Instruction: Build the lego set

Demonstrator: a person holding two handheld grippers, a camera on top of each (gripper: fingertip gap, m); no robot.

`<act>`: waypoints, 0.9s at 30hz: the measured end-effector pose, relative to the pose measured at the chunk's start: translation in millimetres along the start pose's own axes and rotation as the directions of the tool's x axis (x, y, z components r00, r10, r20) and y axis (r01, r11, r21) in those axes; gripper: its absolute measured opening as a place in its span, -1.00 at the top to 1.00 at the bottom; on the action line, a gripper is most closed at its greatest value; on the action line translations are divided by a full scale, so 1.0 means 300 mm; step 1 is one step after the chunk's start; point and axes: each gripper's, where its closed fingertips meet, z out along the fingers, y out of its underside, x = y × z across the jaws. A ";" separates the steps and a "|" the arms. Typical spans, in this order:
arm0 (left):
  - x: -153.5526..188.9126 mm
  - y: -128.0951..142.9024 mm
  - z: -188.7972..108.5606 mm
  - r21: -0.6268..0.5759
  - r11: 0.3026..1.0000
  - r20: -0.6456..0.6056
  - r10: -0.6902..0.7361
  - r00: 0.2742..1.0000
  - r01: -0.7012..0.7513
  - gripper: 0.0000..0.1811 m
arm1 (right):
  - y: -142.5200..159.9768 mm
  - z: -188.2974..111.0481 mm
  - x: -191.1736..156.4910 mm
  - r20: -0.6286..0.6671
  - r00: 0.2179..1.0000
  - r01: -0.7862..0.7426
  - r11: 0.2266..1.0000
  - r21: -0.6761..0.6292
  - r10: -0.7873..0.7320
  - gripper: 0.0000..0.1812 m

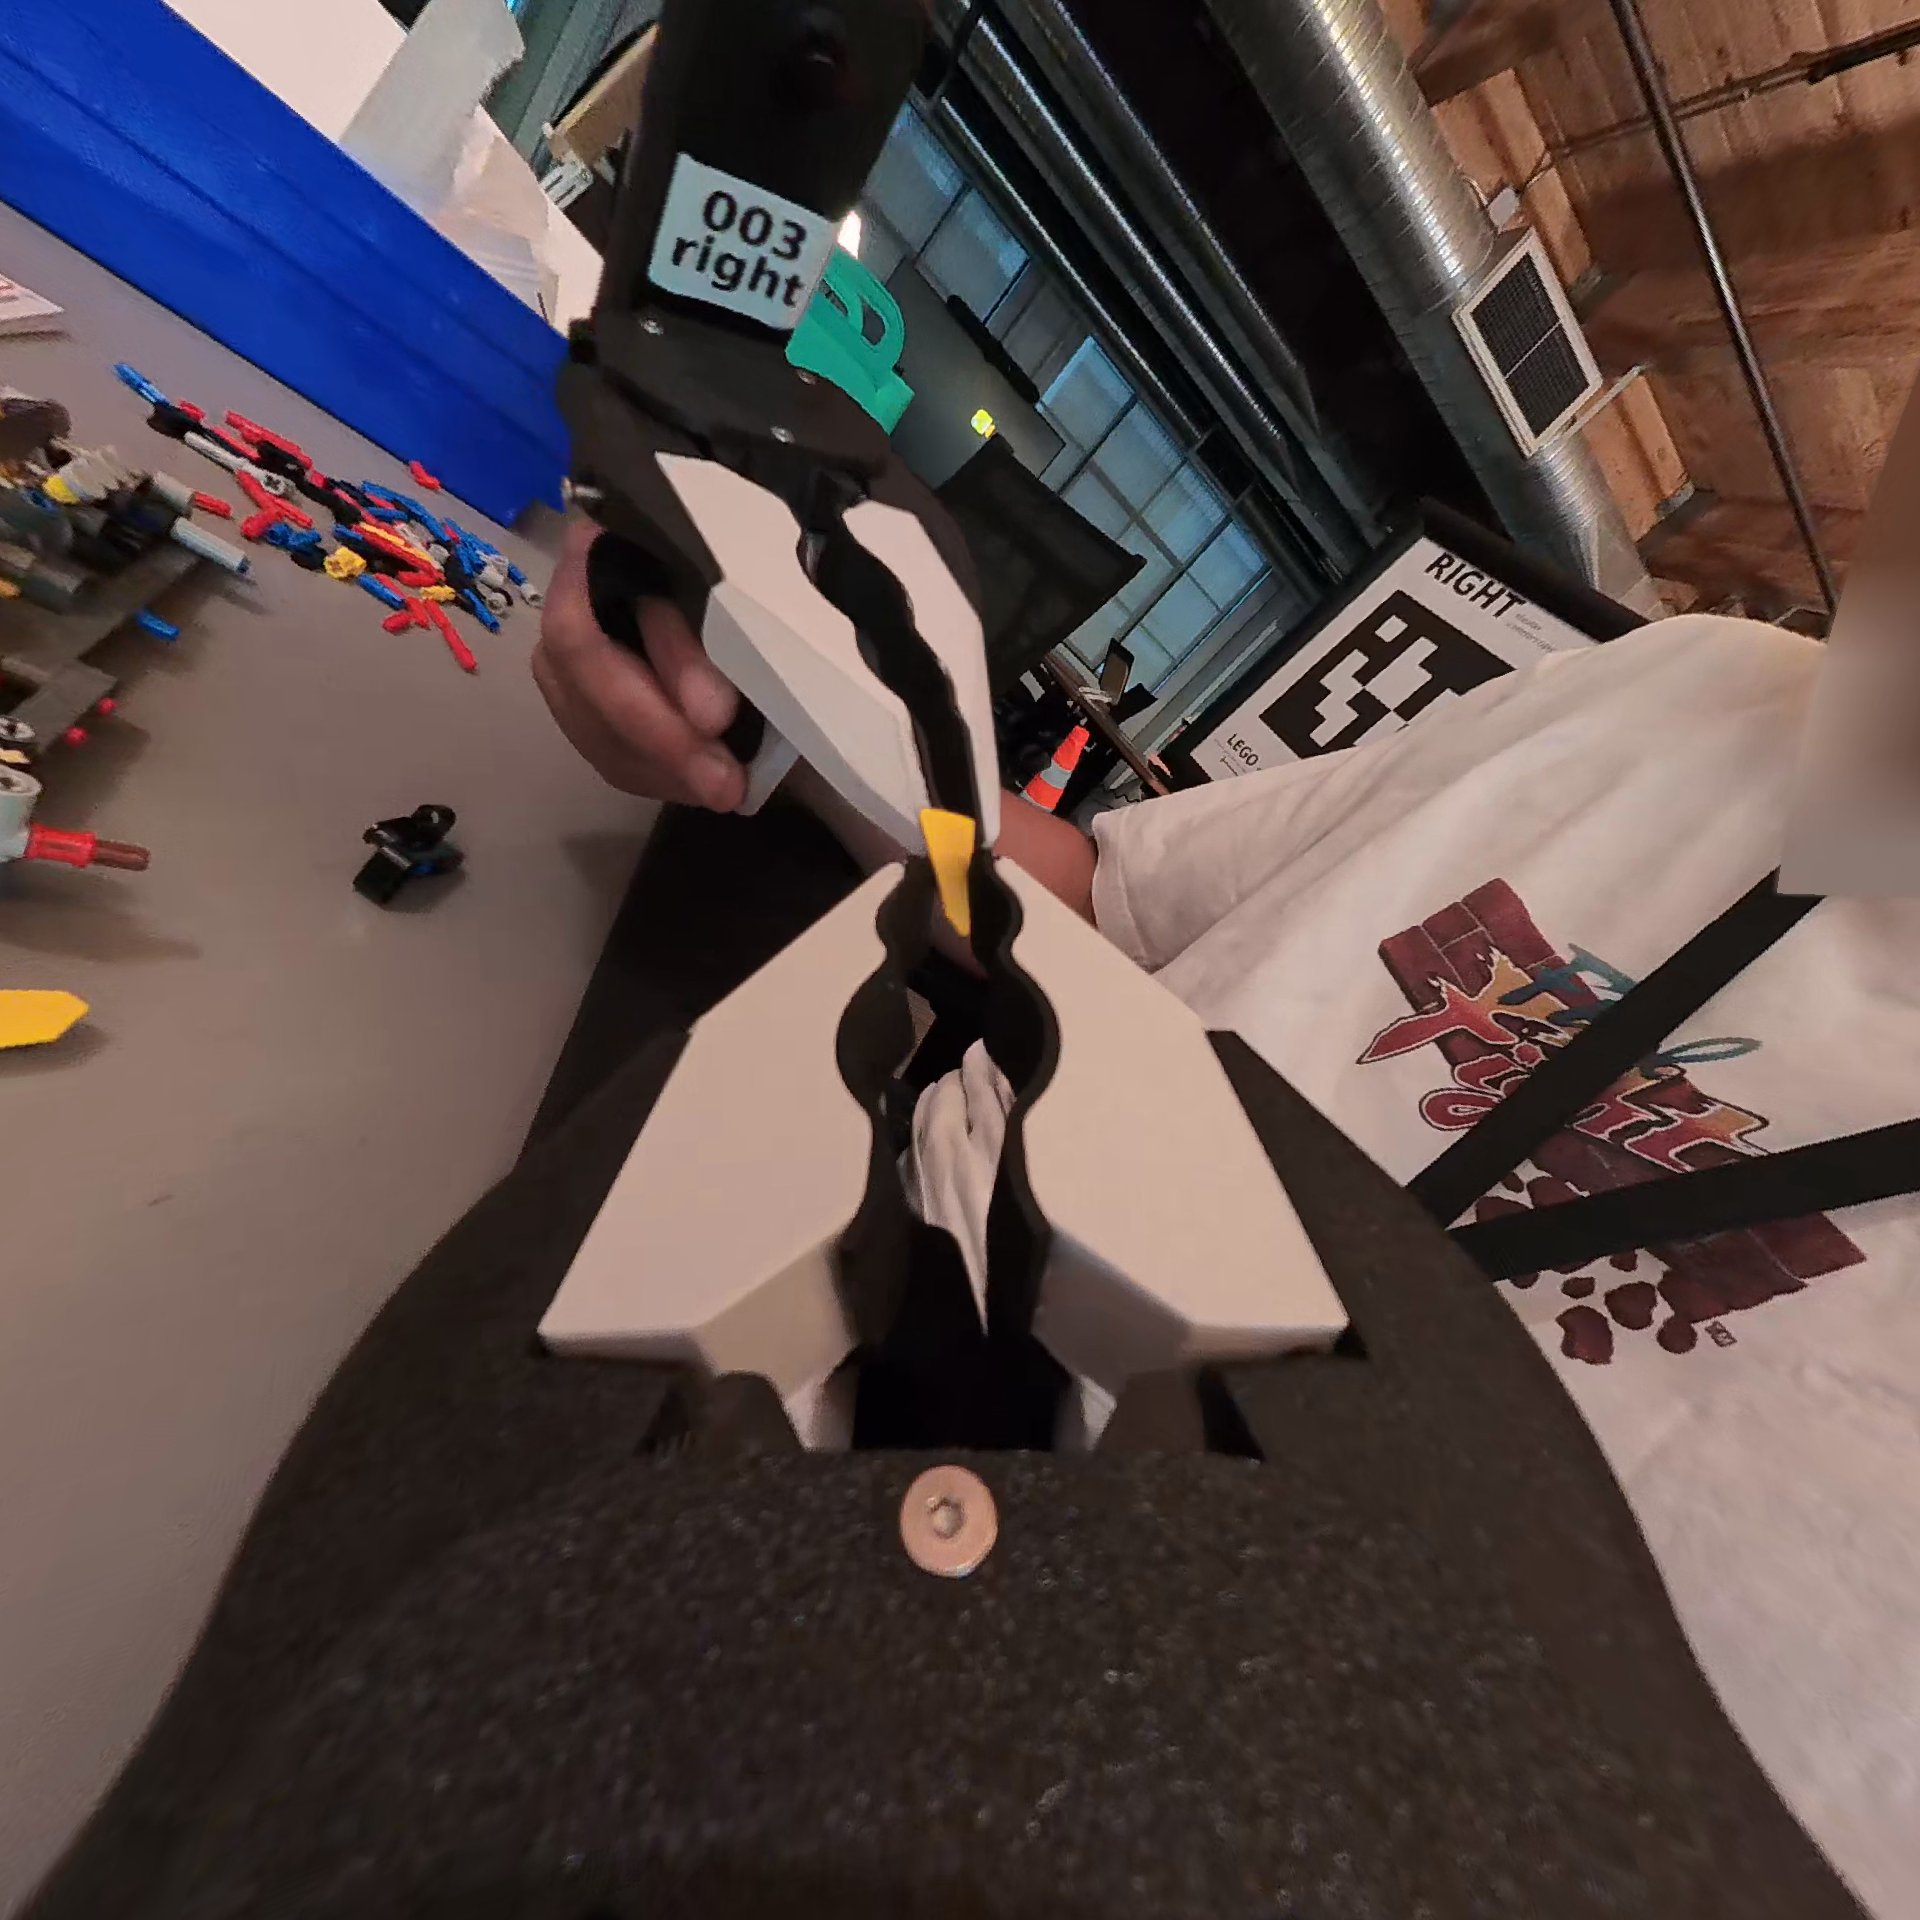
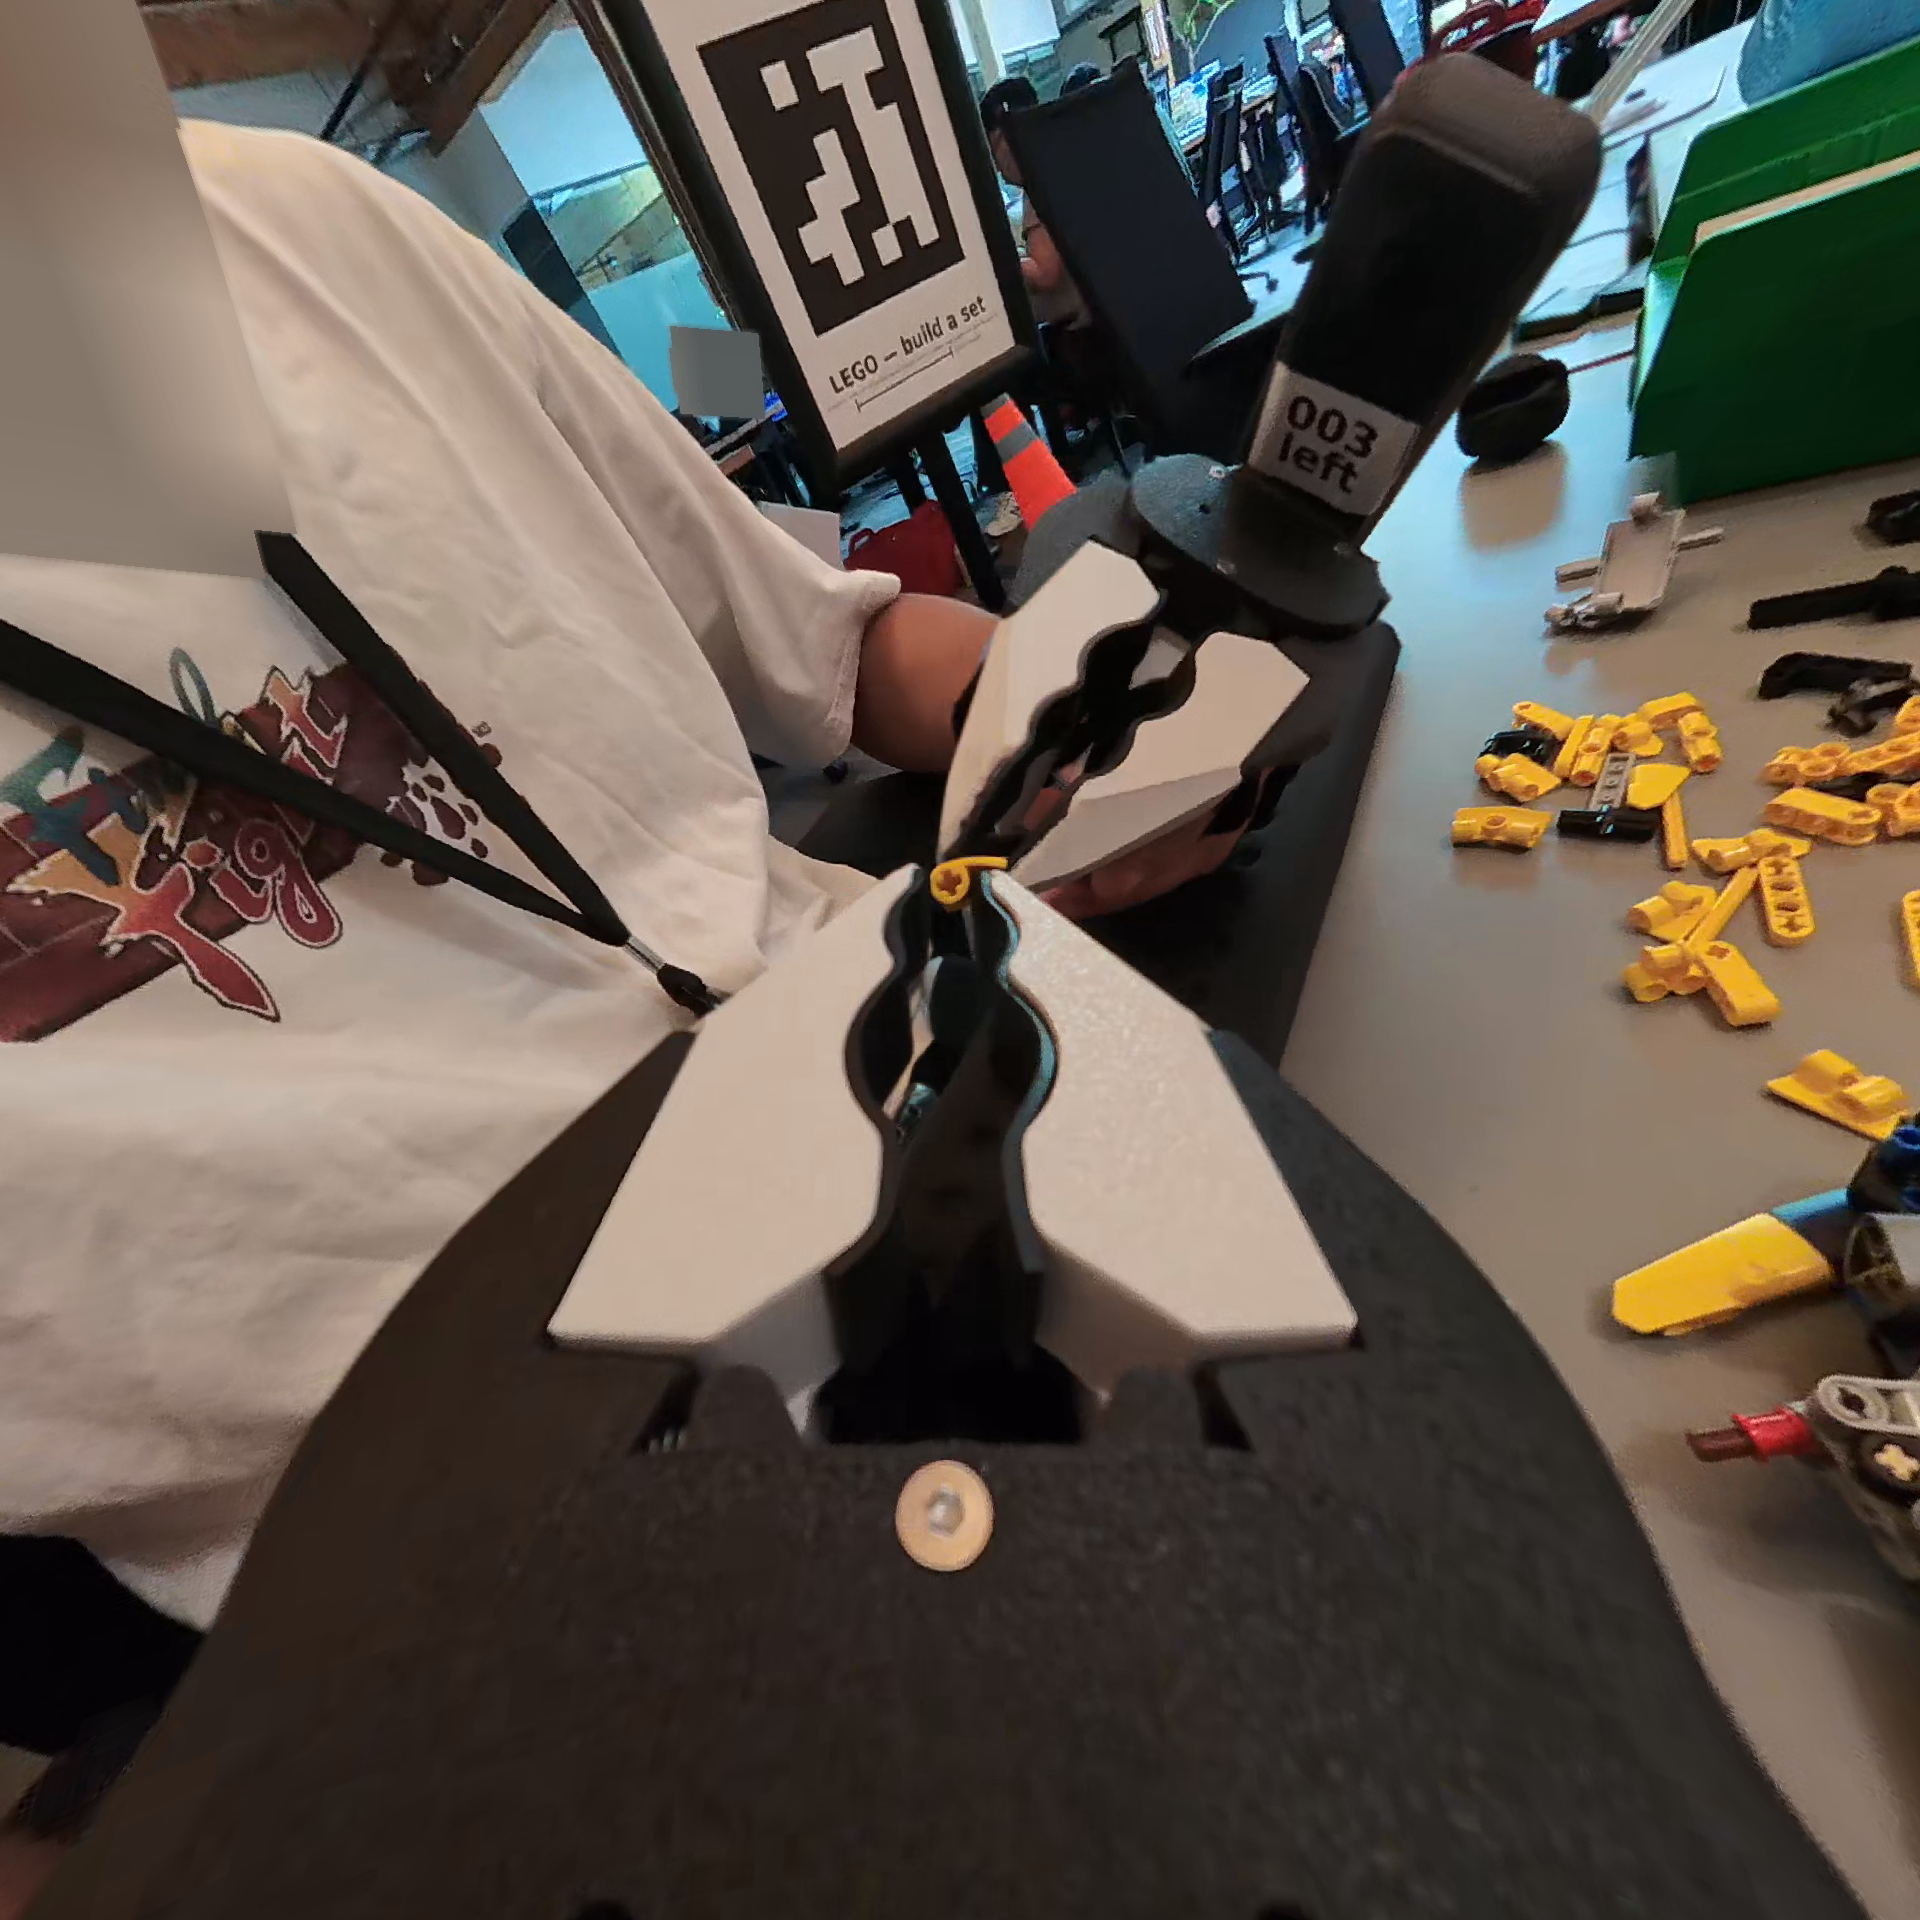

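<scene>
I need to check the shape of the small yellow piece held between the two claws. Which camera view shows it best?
The left wrist view: the yellow piece appears side-on as a flat tapered wedge, pinched between the left claw and the right claw. The right wrist view shows only its small end with a cross hole.

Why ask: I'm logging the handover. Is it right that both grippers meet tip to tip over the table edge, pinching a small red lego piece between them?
Not quite: the small lego piece is yellow, not red, as the left wrist view shows. The left gripper and right gripper do meet tip to tip there.
</scene>
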 end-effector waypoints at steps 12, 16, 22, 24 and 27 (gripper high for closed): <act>-0.132 -0.132 -0.077 0.261 0.962 0.161 -0.131 0.978 0.086 0.98 | -0.053 -0.117 0.169 -0.654 0.721 0.255 0.965 -0.055 -0.228 0.66; -0.170 -0.134 -0.088 0.277 0.957 0.235 -0.156 0.960 0.088 0.98 | -0.046 -0.098 0.182 -0.757 0.561 0.299 0.935 -0.193 -0.336 0.62; -0.164 -0.101 -0.050 0.199 0.980 0.301 -0.082 0.950 0.022 1.00 | -0.023 -0.063 0.222 -0.761 0.436 0.287 0.875 -0.390 -0.481 0.68; -0.157 -0.094 -0.041 0.188 0.982 0.298 -0.076 0.952 0.019 1.00 | -0.011 -0.061 0.227 -0.745 0.420 0.285 0.855 -0.433 -0.517 0.75; -0.152 -0.086 -0.038 0.183 0.983 0.284 -0.077 0.956 0.025 1.00 | -0.004 -0.060 0.223 -0.727 0.415 0.293 0.837 -0.463 -0.547 0.75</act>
